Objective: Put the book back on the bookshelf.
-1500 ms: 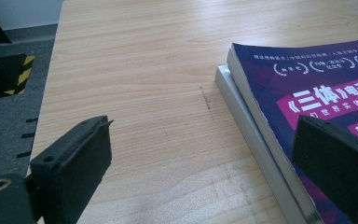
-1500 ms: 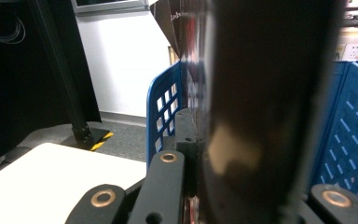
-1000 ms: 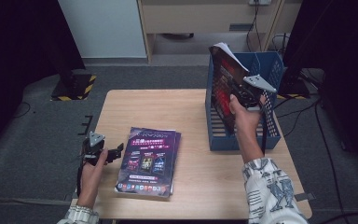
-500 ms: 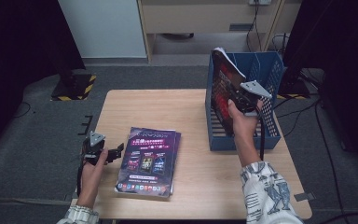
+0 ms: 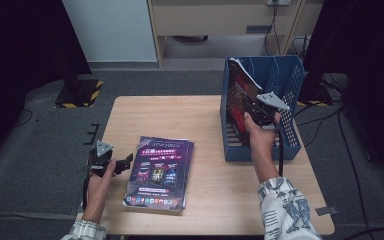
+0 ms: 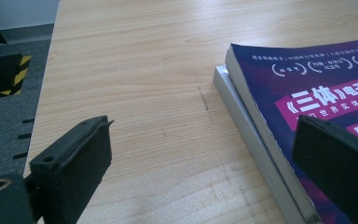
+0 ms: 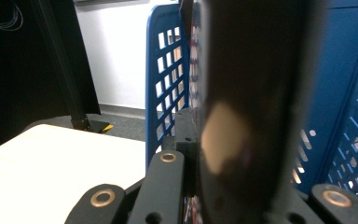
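The right tongs (image 5: pixel 260 111) clamp a glossy dark magazine (image 5: pixel 240 97), upright inside the perforated blue plastic crate (image 5: pixel 260 150); its lower edge is hidden. The left tongs (image 5: pixel 122 163) gape beside two stacked books (image 5: pixel 160 172) on the wood-grain desk (image 5: pixel 200 125).

Wooden table (image 5: pixel 205 117) on grey carpet (image 5: pixel 45 150)

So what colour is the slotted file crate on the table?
Blue; the crate shows best in the high view.
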`<state>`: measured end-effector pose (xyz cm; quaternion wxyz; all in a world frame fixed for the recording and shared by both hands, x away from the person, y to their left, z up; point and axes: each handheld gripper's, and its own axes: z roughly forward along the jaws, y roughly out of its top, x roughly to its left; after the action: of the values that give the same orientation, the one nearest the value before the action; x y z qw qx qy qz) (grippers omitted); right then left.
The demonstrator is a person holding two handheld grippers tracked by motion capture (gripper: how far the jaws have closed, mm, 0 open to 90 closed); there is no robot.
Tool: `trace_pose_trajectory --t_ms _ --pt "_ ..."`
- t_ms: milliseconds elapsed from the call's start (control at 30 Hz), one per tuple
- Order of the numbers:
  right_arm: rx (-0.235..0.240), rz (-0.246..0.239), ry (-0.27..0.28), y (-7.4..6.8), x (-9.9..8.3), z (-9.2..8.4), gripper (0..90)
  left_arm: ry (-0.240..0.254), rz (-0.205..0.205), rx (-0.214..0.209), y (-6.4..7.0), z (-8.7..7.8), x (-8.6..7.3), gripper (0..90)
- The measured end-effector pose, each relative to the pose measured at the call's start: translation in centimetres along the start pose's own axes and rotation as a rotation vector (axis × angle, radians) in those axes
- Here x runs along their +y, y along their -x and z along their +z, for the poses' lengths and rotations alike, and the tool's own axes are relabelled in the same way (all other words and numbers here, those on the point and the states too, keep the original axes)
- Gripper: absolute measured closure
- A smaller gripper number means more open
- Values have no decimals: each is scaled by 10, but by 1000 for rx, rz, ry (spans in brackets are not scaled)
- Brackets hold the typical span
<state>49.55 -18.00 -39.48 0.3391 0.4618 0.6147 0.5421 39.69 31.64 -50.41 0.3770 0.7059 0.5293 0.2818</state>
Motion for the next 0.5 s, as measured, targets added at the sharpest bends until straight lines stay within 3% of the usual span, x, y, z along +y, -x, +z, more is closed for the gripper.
trace_pose_trajectory --t_ms 500 --pt "13 -26 -20 -8 -9 -3 855 0 4 4 1 1 0 45"
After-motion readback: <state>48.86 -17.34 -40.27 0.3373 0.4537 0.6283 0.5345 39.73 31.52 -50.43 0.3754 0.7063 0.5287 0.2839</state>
